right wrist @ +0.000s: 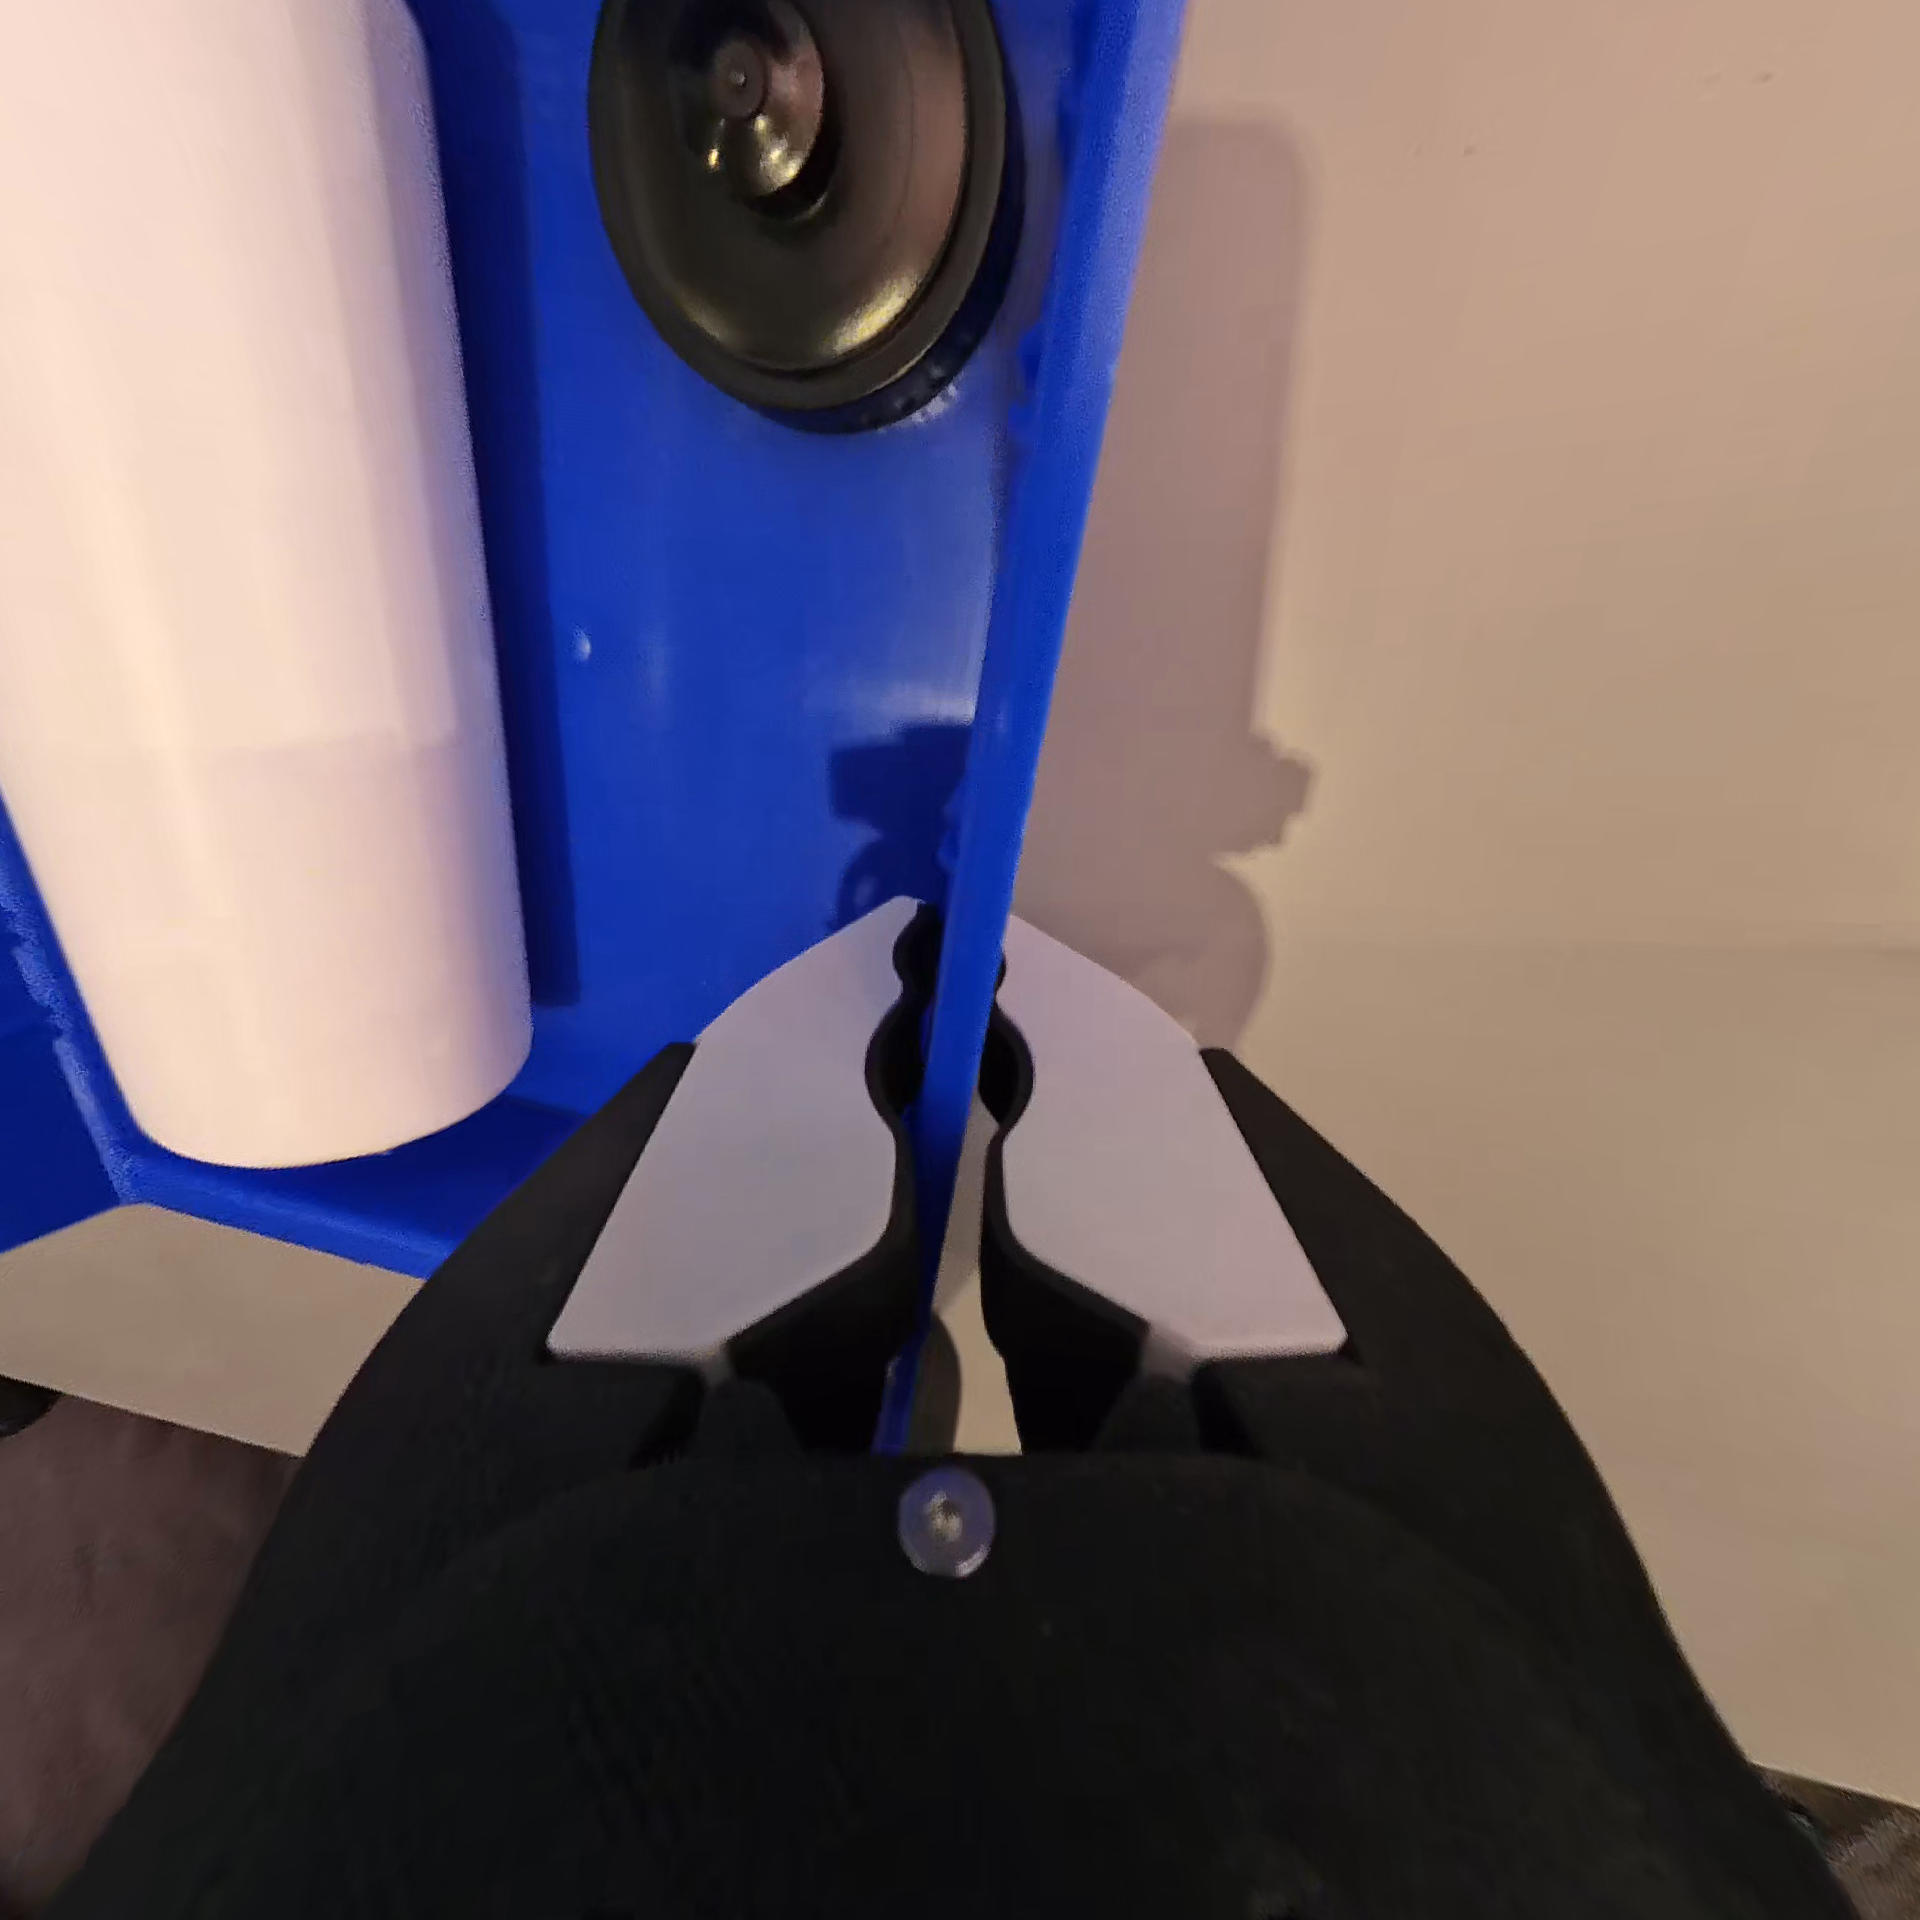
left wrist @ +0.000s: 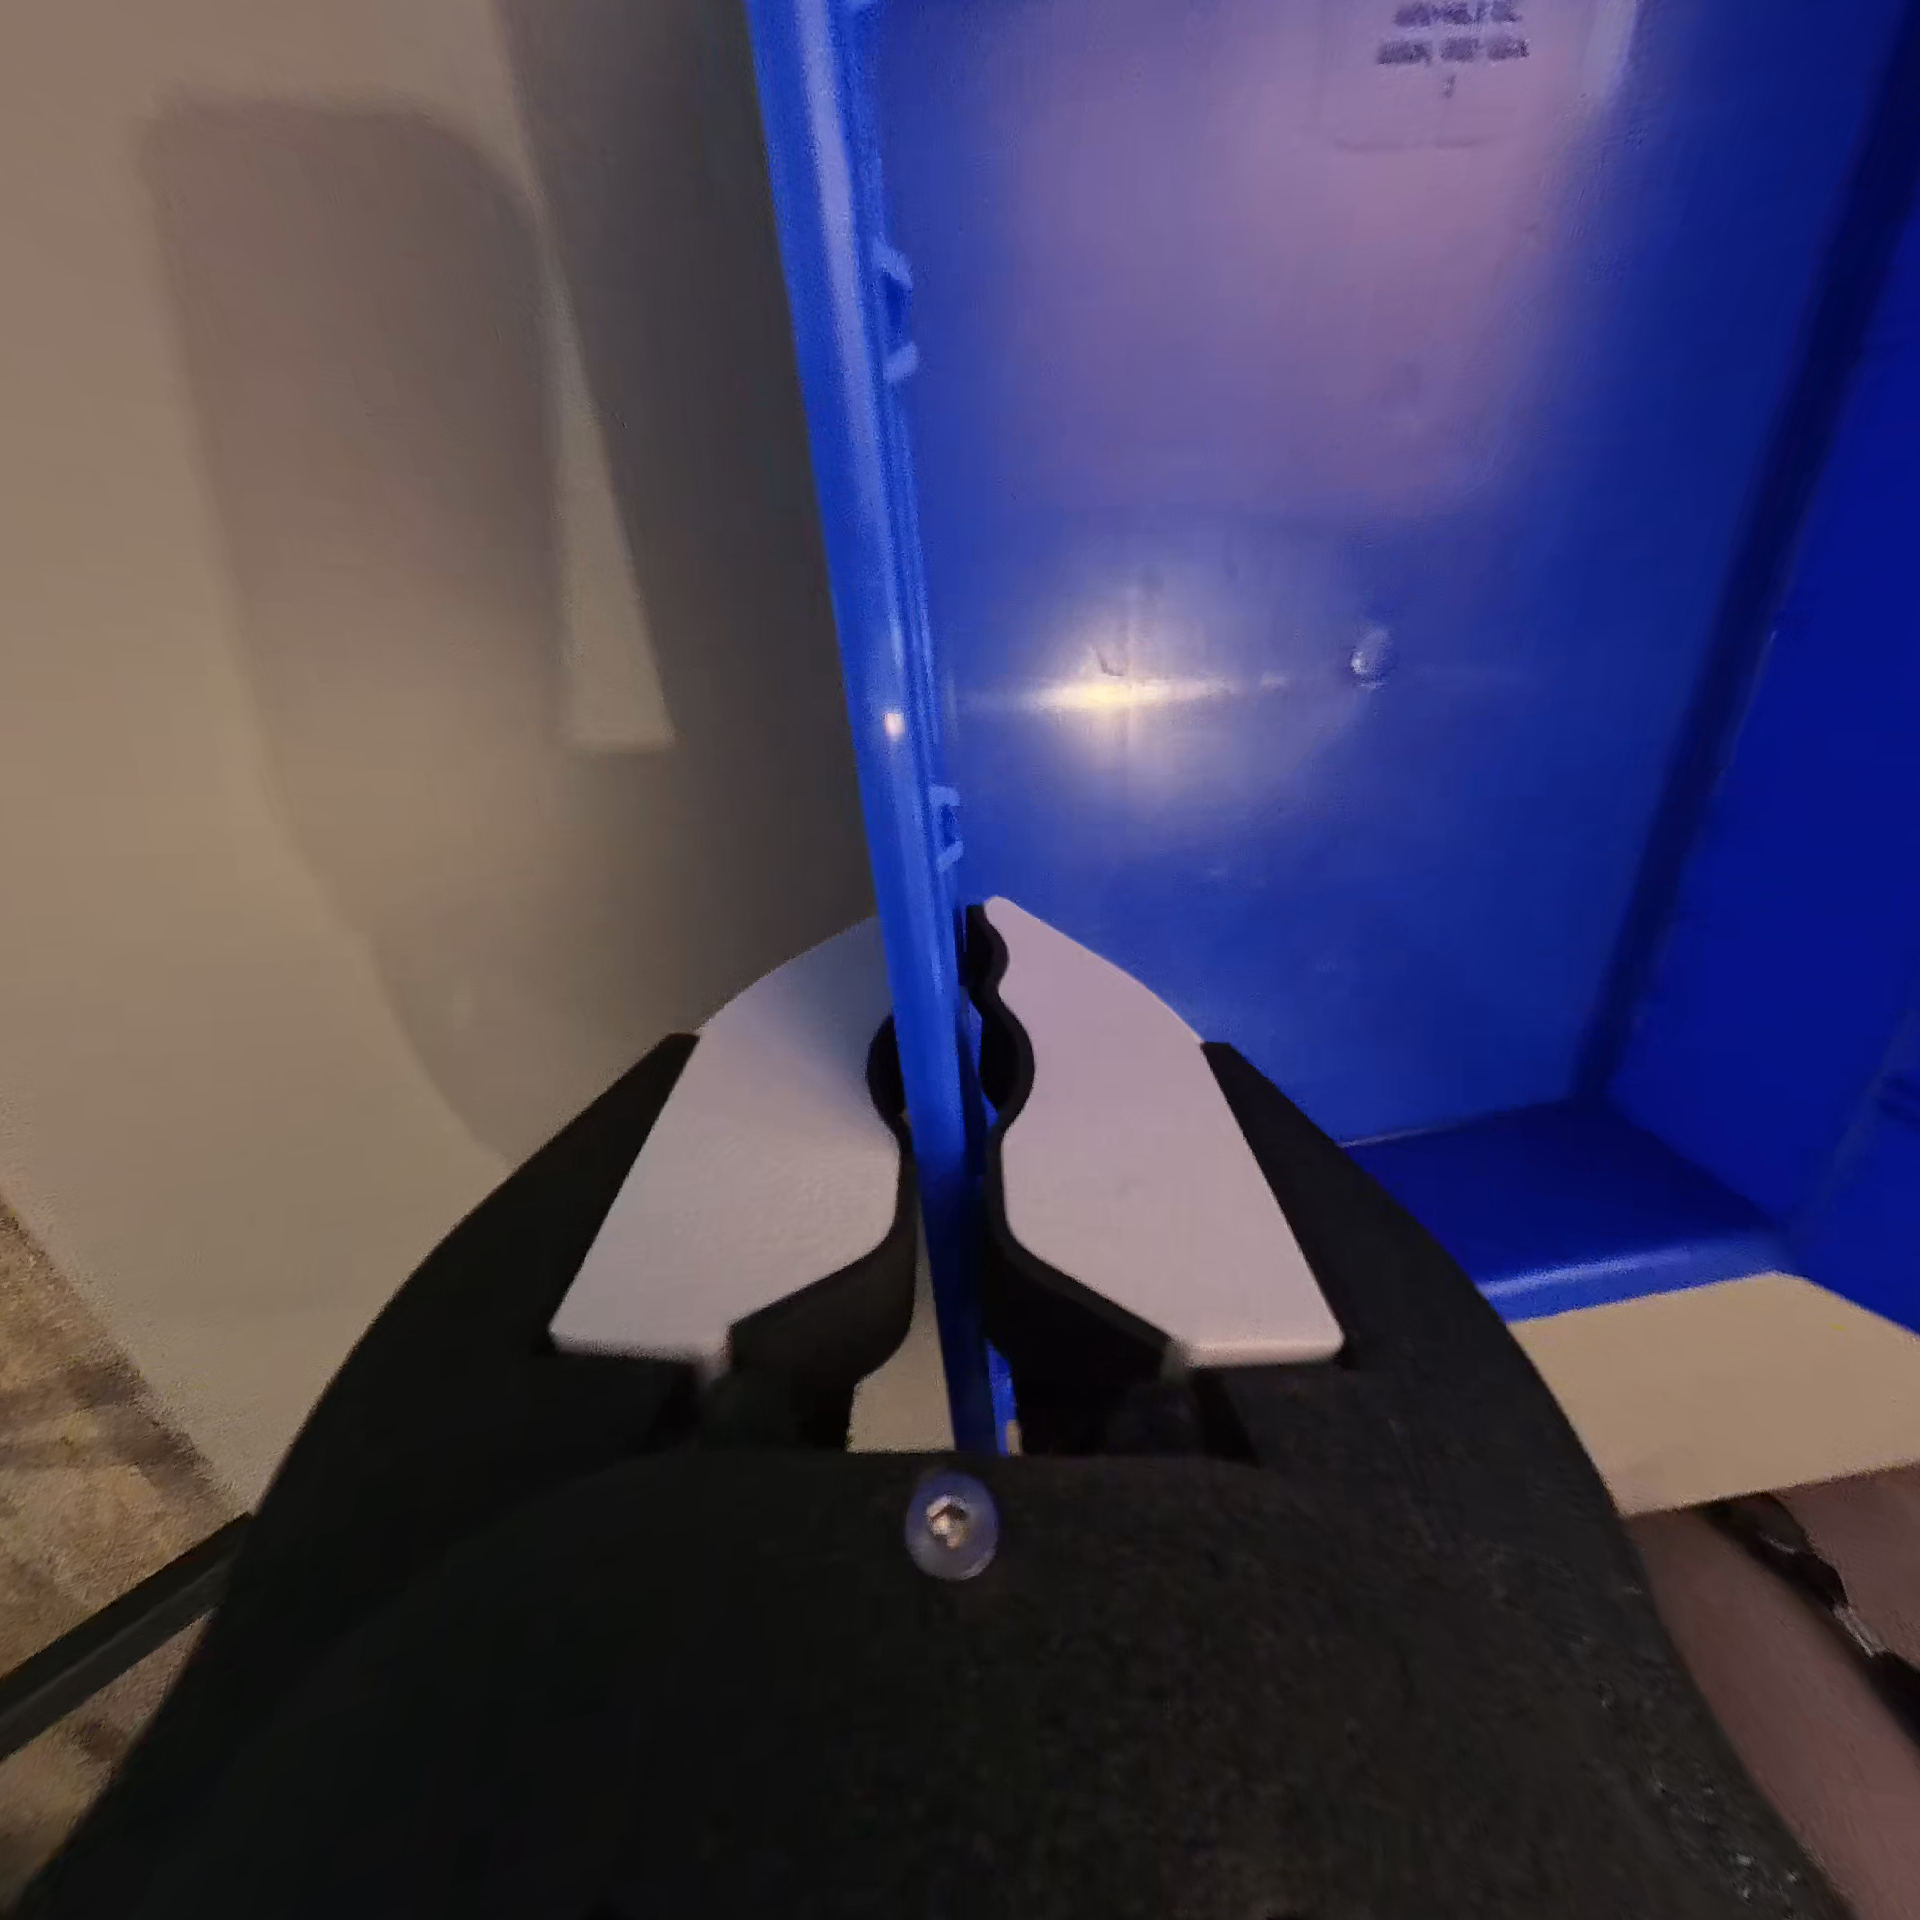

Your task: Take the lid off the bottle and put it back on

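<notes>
I see one blue bin (left wrist: 1351, 727) sitting on a pale table (right wrist: 1558, 935). My left gripper (left wrist: 956, 1039) is pinched shut on the bin's left wall (left wrist: 883, 520). One finger is outside the wall and one is inside. My right gripper (right wrist: 961, 1039) is pinched shut on the bin's right wall (right wrist: 1049, 520) in the same way, one finger on each side. Both grippers point straight ahead, along the walls, with the thin blue edge running up between the fingers.

Inside the bin I count two things, both in the right view. One is a white bottle (right wrist: 239, 582) lying on its side by the far wall from my right gripper, its flat end toward the camera. I cannot see its top end from here. The other is a round black lid (right wrist: 800, 197), lying farther in, close to the right wall and apart from the bottle. Its shiny middle faces up at me.

In the left view the bin floor looks bare and shiny, with a bright spot of light on it. The tall wall stands between my left gripper and the table.

At the bottom edges of both views I see a bit of carpet (left wrist: 73, 1382).
</notes>
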`<state>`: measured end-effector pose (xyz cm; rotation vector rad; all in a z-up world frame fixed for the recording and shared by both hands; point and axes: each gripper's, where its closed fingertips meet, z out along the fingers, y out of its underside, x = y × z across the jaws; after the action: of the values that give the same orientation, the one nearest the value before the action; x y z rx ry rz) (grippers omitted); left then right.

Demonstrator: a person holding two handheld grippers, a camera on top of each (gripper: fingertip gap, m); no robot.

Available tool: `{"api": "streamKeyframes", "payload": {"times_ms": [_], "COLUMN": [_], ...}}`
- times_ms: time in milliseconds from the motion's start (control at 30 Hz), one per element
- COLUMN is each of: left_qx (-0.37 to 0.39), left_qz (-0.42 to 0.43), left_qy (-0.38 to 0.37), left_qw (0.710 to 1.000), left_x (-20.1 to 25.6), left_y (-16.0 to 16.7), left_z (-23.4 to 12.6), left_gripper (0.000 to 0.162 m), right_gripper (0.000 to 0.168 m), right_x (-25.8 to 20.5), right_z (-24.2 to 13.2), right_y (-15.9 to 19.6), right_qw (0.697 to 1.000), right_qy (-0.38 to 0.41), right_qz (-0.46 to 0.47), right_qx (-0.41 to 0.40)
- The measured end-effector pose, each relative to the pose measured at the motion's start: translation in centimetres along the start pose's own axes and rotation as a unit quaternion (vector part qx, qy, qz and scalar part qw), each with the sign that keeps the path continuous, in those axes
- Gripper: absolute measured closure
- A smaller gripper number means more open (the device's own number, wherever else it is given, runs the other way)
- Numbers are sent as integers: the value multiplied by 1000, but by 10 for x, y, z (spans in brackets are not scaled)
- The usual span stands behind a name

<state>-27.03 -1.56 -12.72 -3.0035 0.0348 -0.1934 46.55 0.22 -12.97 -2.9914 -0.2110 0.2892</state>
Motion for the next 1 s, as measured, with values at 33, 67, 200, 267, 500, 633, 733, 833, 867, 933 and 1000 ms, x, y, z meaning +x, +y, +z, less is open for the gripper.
{"api": "streamKeyframes", "payload": {"times_ms": [33,67,200,267,500,633,733,833,867,933,1000], "left_qx": [-9,-16,-35,-39,-41,-50,-66,-73,-74,-73,-70], "left_qz": [11,22,61,91,156,182,195,201,206,220,222], "left_qy": [-3,-14,-40,-37,-24,-35,-41,-62,-65,-58,-51], "left_qw": [1000,1000,997,994,987,981,978,975,974,971,971], "left_x": [6,11,39,59,125,141,148,151,154,164,172], "left_y": [1,1,-2,-4,-7,0,8,13,14,17,18], "left_z": [1,1,6,8,18,20,20,20,20,21,21], "left_gripper": [155,153,146,144,138,137,131,126,124,119,117], "right_gripper": [159,159,158,158,157,157,151,147,144,146,146], "right_x": [-8,-16,-53,-69,-129,-149,-154,-157,-157,-155,-148], "right_z": [1,3,10,13,25,30,37,45,47,51,52], "right_y": [0,0,0,0,-4,-11,-25,-44,-44,-42,-42], "right_qw": [1000,1000,999,998,996,992,995,997,996,993,991], "right_qy": [1,2,12,25,8,9,-8,-44,-51,-46,-22], "right_qz": [-5,-12,-40,-55,-80,-122,-102,-62,-61,-70,-87], "right_qx": [-5,-9,-13,-4,31,13,0,-16,-37,-78,-104]}}
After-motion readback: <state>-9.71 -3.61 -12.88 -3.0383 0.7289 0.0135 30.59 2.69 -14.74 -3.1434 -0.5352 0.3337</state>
